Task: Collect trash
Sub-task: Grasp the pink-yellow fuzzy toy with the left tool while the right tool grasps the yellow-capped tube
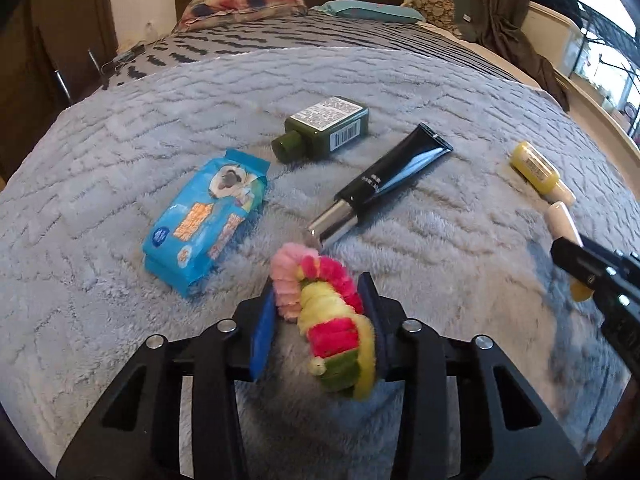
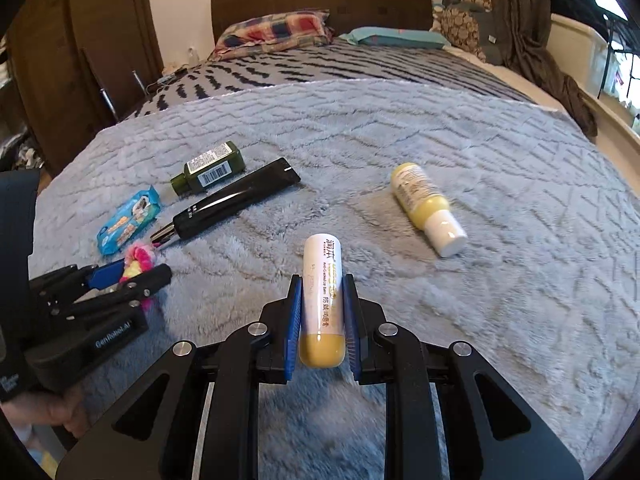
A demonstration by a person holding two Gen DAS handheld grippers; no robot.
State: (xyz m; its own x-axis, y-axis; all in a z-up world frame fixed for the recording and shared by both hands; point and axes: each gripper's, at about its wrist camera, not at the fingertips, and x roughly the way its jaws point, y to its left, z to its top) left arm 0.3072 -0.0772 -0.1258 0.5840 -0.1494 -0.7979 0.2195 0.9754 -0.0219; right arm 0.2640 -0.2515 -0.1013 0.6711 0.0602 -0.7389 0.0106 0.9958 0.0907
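Observation:
My left gripper [image 1: 320, 300] is shut on a coiled pink, yellow and green pipe-cleaner bundle [image 1: 328, 320], held just above the grey blanket [image 1: 120, 300]. My right gripper [image 2: 322, 296] is shut on a white and yellow lip-balm tube [image 2: 322, 300]; it also shows at the right edge of the left wrist view [image 1: 560, 224]. On the blanket lie a blue wet-wipe pack [image 1: 206, 216], a dark green bottle [image 1: 324, 126], a black tube [image 1: 384, 184] and a yellow bottle with a white cap [image 2: 426, 206]. The left gripper also shows at the left of the right wrist view [image 2: 132, 272].
The bed runs back to a dark headboard [image 2: 320, 0] with a plaid pillow [image 2: 276, 32] and a teal pillow [image 2: 400, 38]. A brown wardrobe [image 2: 80, 60] stands left. A curtain [image 2: 520, 32] and window sill are right.

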